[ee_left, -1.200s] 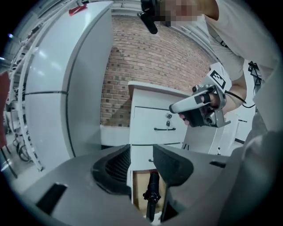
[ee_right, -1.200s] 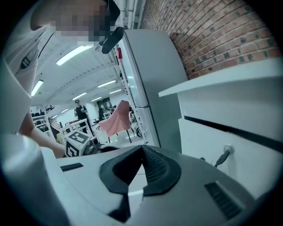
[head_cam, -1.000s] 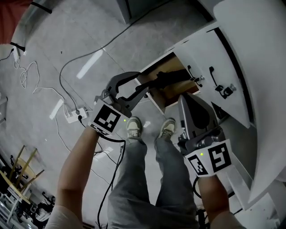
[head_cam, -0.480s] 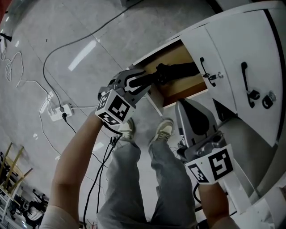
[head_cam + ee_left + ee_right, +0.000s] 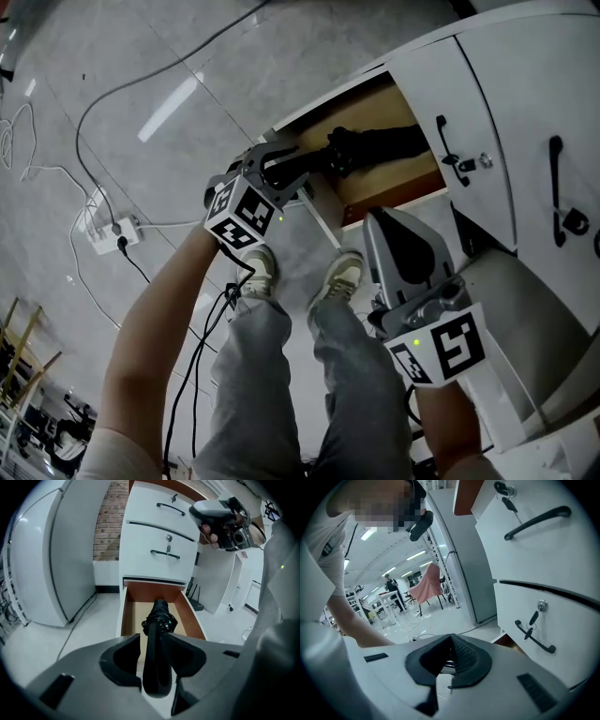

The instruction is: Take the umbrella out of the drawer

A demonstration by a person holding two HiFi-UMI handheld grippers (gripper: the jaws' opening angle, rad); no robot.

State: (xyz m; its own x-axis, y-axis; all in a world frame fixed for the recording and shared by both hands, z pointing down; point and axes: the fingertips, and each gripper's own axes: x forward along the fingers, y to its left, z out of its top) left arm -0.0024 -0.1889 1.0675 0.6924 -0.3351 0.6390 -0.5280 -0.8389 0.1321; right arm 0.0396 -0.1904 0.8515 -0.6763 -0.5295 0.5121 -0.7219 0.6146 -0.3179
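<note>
A black folded umbrella [image 5: 375,145] lies in the open bottom drawer [image 5: 394,192], its handle pointing out toward me. My left gripper [image 5: 281,164] is at the drawer's front edge. In the left gripper view the umbrella [image 5: 159,620] runs back into the drawer [image 5: 126,616], and its handle lies between the spread jaws of the left gripper [image 5: 153,639], with a gap on the left side. My right gripper [image 5: 375,217] hangs in front of the cabinet, apart from the umbrella. Its jaw tips meet with nothing in them in the right gripper view [image 5: 450,637].
White drawer fronts with black handles [image 5: 448,155] and keys [image 5: 532,618] rise above the open drawer. My shoes [image 5: 258,267] stand just before it. A power strip [image 5: 111,234] and cables lie on the floor to the left. A white fridge [image 5: 47,550] stands left of the cabinet.
Both grippers have sunk toward the drawer. The left one has moved in to the drawer's front, and its jaws now straddle the umbrella's handle.
</note>
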